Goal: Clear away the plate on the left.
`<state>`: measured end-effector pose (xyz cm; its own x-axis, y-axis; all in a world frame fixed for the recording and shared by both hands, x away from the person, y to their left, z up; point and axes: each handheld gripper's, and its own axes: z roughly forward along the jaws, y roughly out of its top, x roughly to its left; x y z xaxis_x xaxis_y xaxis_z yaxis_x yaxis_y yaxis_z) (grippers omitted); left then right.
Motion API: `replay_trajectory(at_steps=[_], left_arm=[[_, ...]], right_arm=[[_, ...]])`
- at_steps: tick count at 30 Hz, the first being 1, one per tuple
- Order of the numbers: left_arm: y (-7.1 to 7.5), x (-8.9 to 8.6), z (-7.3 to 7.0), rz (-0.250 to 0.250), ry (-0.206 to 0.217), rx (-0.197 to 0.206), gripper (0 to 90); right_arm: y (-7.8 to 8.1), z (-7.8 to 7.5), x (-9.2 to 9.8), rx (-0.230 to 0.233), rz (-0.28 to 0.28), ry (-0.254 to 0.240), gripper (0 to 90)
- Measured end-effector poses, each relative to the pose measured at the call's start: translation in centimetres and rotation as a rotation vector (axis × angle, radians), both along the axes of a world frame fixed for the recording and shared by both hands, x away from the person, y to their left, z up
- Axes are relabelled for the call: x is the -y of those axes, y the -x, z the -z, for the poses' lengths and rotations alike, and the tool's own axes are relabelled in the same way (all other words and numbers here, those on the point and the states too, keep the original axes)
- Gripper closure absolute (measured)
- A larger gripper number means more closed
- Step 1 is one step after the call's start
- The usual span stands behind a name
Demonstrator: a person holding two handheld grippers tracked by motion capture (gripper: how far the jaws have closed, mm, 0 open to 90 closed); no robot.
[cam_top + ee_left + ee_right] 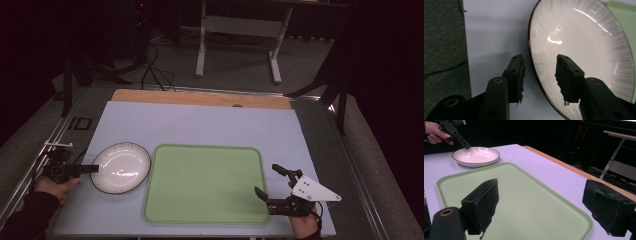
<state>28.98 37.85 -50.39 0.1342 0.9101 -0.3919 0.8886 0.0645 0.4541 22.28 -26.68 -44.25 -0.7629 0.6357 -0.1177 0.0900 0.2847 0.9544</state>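
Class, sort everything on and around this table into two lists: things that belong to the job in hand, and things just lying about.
Belongs to the job:
- white plate
- left gripper, its fingers astride the plate's rim
- green tray

Lying about:
- right gripper, open over the tray's edge
- metal stand
- floor cables

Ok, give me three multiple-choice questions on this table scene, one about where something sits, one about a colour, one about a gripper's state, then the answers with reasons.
1. Where is the plate?
A. On the tray
B. Left of the tray, on the table
C. On the floor

2. What colour is the tray?
A. Green
B. Red
C. Black

3. How does the left gripper stand?
A. Jaws either side of the plate's rim, with gaps
B. Holding a cup
C. Over the tray

Answers: 1 B, the high view shows it beside the tray's left edge. 2 A, pale green. 3 A, the left gripper view shows the rim between the pads.
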Motion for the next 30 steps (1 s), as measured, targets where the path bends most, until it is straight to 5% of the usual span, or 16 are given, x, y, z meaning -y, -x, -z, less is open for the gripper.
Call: replay_trajectory(at_steps=[11, 15, 21, 30], left_arm=[[-1.0, 0.1, 0.9, 0.01, 0.037, -0.107, 77.1], [-1.1, -0.5, 1.1, -0.022, 0.1, -0.133, 79.5], [-1.2, -0.8, 1.4, -0.082, 0.173, -0.14, 84.0], [-1.5, -0.5, 1.0, -0.103, 0.169, -0.136, 85.9]], right_arm=[[0.0, 0.0, -0.1, 0.0, 0.001, 0.004, 13.5], [-0.1, 0.1, 0.0, 0.0, 0.005, 0.003, 13.5], [-0.1, 0.1, -0.1, 0.001, 0.007, 0.008, 13.5], [-0.2, 0.1, 0.1, -0.001, 0.017, 0.004, 13.5]])
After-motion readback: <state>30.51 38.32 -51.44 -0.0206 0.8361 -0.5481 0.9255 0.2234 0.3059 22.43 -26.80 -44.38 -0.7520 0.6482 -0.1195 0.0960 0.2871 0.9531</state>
